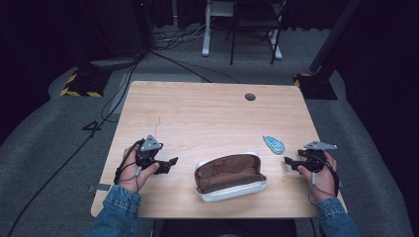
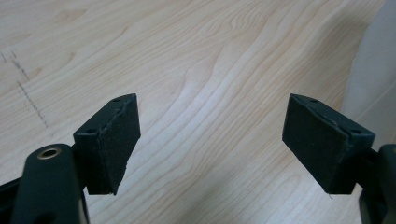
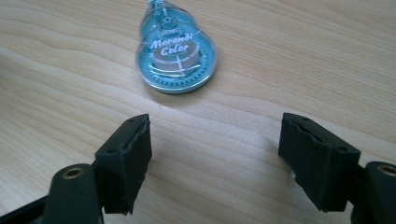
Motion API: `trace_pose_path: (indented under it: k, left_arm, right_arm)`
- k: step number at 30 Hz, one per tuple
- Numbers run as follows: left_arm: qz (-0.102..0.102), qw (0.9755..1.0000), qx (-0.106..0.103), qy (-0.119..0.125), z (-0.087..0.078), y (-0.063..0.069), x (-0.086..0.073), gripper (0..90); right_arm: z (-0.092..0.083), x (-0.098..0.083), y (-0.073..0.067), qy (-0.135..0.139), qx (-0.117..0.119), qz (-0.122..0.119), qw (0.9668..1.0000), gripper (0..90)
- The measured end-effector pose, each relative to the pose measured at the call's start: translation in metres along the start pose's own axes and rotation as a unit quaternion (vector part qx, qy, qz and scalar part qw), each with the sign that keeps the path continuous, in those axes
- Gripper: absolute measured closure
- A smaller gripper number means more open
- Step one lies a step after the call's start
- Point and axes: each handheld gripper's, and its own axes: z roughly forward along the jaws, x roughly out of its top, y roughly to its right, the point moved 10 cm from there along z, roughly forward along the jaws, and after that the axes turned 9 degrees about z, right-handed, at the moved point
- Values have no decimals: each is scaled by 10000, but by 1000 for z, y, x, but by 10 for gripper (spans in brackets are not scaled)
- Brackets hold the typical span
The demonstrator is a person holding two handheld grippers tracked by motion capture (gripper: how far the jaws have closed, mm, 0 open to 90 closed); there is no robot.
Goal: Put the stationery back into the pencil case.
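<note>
Both tongs stand apart, gripping nothing: the left tongs [image 2: 212,140] over bare pale wooden worktop [image 1: 197,118], the right tongs [image 3: 215,161] near a teal, pear-shaped plastic correction-tape dispenser [image 3: 176,58].

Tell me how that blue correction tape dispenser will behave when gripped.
The correction tape dispenser lies flat on the table, so it likely won't roll. Its clear, glossy shell looks stiff, light and probably slippery between pads.

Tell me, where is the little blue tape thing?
In the high view the blue tape lies flat on the table, right of the open case and just ahead of the right gripper. In the right gripper view it sits beyond the open jaws.
</note>
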Motion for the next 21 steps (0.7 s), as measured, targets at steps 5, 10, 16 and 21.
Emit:
trace_pose_path:
  k: [5, 10, 16, 21]
  left_arm:
    - [-139, 9998, 61, -152, 4, -5, -10, 183]
    - [-274, 9987, 177, -400, 7, -12, -25, 179]
    - [-274, 9967, 300, -697, 8, -16, -42, 168]
    - [-268, 9947, 403, -903, 6, -16, -53, 167]
  right_arm:
    - [-3, 1, -2, -79, 53, -78, 9999, 227]
    - [-8, 9, -10, -47, 153, -116, 9998, 212]
    - [-9, 16, -16, -146, 186, -122, 9996, 234]
    - [-7, 20, -18, -217, 195, -144, 9995, 260]
